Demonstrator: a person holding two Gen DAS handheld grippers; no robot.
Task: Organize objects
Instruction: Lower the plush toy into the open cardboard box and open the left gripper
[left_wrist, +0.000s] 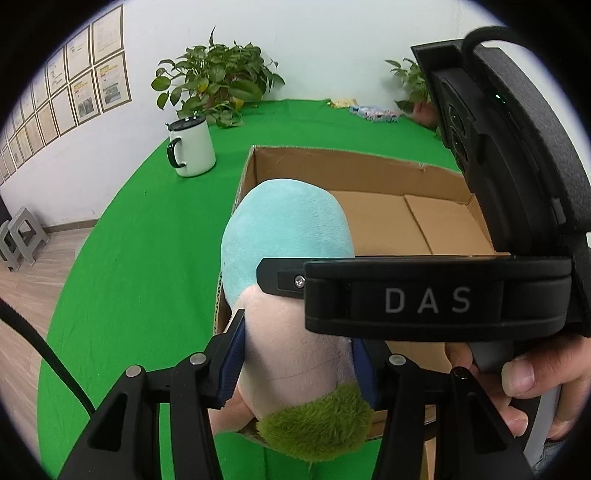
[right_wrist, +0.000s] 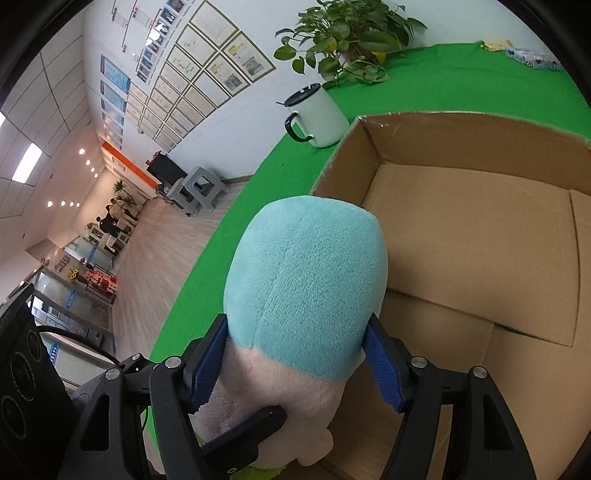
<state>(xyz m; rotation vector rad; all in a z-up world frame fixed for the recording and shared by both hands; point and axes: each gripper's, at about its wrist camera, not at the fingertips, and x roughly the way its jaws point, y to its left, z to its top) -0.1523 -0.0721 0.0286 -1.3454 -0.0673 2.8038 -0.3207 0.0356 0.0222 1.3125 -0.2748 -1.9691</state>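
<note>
A plush toy (left_wrist: 288, 236) with a light blue top, pale pink middle and green fuzzy end is held by both grippers over the left edge of an open cardboard box (left_wrist: 373, 177). My left gripper (left_wrist: 299, 354) is shut on its pink part. My right gripper (right_wrist: 295, 354) is shut on the plush toy (right_wrist: 306, 280) where blue meets pink. In the left wrist view the right gripper's black body crosses in front of the toy. The cardboard box (right_wrist: 461, 236) shows a bare floor of folded flaps.
A white mug (left_wrist: 192, 151) with a black handle and lid stands on the green cloth (left_wrist: 140, 236) left of the box. Potted plants (left_wrist: 218, 81) stand at the far edge. Small packets (left_wrist: 373, 110) lie at the back. Grey stools (left_wrist: 22, 236) stand on the floor.
</note>
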